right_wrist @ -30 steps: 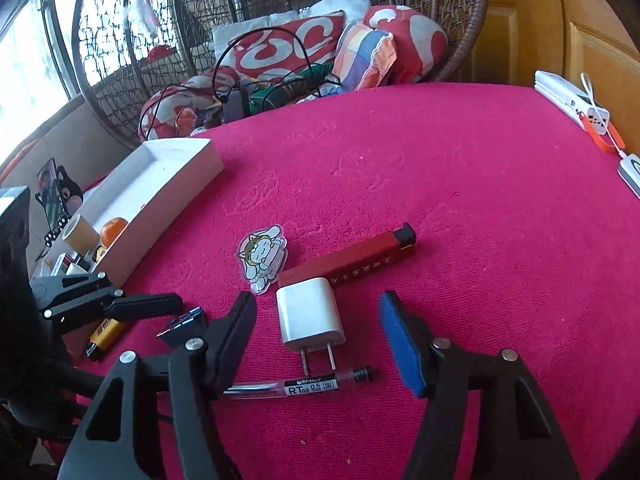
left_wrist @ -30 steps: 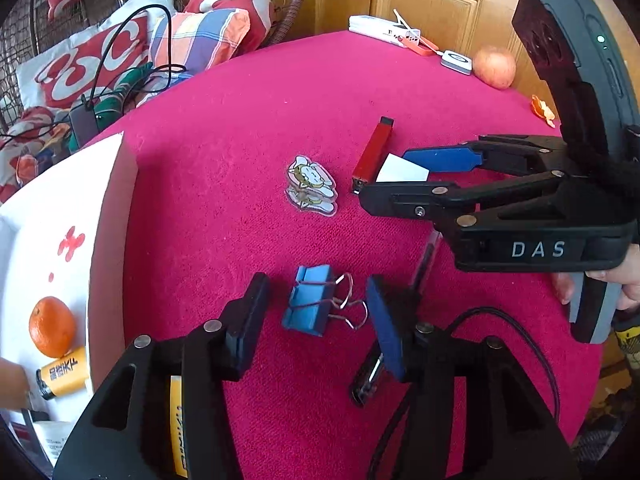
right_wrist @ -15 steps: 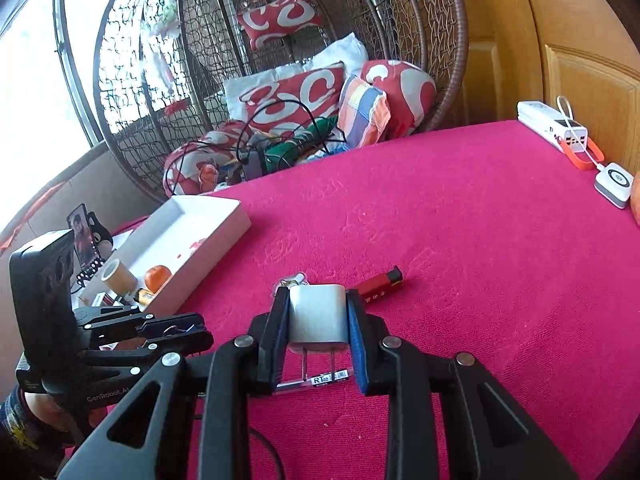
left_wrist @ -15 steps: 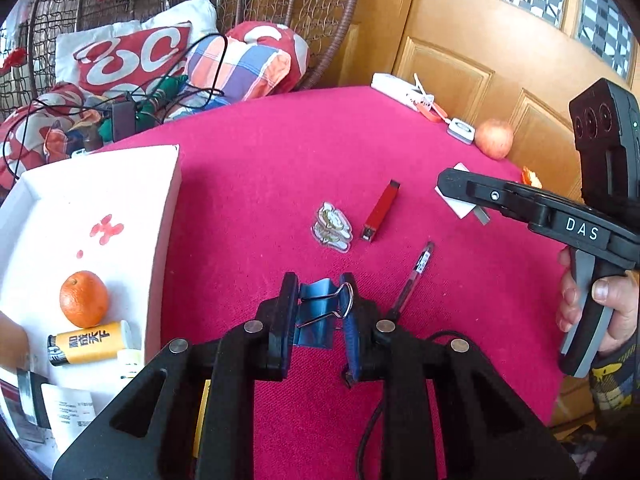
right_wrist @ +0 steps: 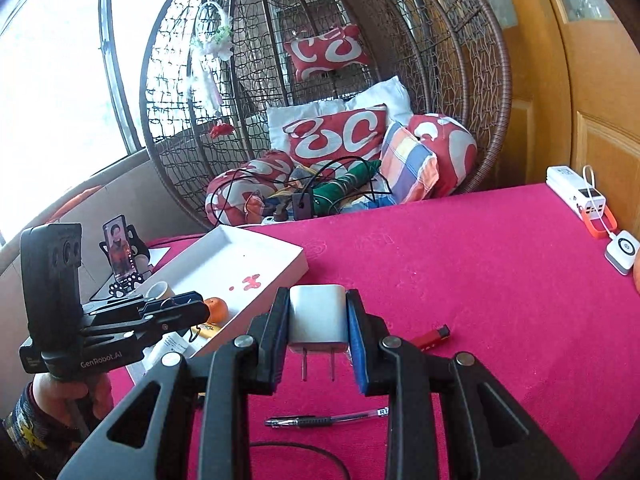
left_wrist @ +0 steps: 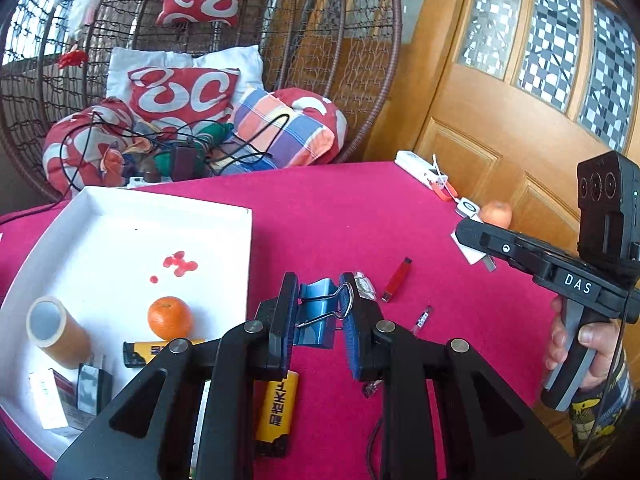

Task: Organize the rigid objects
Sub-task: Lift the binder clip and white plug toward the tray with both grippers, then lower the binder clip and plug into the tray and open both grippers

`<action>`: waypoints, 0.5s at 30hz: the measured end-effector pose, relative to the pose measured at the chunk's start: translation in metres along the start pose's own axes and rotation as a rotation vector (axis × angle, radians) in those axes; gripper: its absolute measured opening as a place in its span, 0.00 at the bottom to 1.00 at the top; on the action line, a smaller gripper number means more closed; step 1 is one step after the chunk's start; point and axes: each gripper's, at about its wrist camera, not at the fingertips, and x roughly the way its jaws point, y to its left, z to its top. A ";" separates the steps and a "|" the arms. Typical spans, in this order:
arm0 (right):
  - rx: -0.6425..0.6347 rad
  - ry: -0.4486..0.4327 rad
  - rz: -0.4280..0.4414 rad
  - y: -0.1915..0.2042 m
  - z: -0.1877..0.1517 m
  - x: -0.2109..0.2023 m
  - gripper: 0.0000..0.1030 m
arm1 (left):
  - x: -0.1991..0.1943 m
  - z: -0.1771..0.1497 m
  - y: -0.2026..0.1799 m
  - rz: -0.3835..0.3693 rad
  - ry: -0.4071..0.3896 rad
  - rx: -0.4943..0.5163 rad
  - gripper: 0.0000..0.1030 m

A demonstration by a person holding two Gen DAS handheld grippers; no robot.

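Observation:
My left gripper is shut on a blue binder clip, held above the pink table just right of the white box. In the right wrist view my right gripper is shut on a white plug charger, prongs hanging down, lifted over the table. The same charger peeks out under the right gripper's fingers at the right of the left wrist view. The left gripper shows at the left of the right wrist view, by the white box.
On the pink cloth lie a red stick, a pen and a clear cartoon sticker. The box holds an orange, a tape roll and a yellow lighter. A power bank and an apple sit at the far edge.
Both grippers shut, the left on the blue clip, the right on the white charger, and both rose off the table. The left one swung toward the white box.

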 end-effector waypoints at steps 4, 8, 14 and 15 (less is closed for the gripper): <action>-0.018 -0.002 0.022 0.013 0.005 0.004 0.25 | -0.015 0.000 0.021 0.021 -0.029 -0.046 0.20; -0.042 -0.004 0.037 0.026 0.010 0.008 0.25 | -0.026 0.000 0.037 0.038 -0.057 -0.084 0.20; -0.067 0.018 0.078 0.046 0.019 0.021 0.25 | -0.036 -0.003 0.063 0.074 -0.083 -0.151 0.20; -0.072 0.023 0.085 0.050 0.020 0.024 0.25 | -0.038 -0.004 0.068 0.087 -0.088 -0.165 0.20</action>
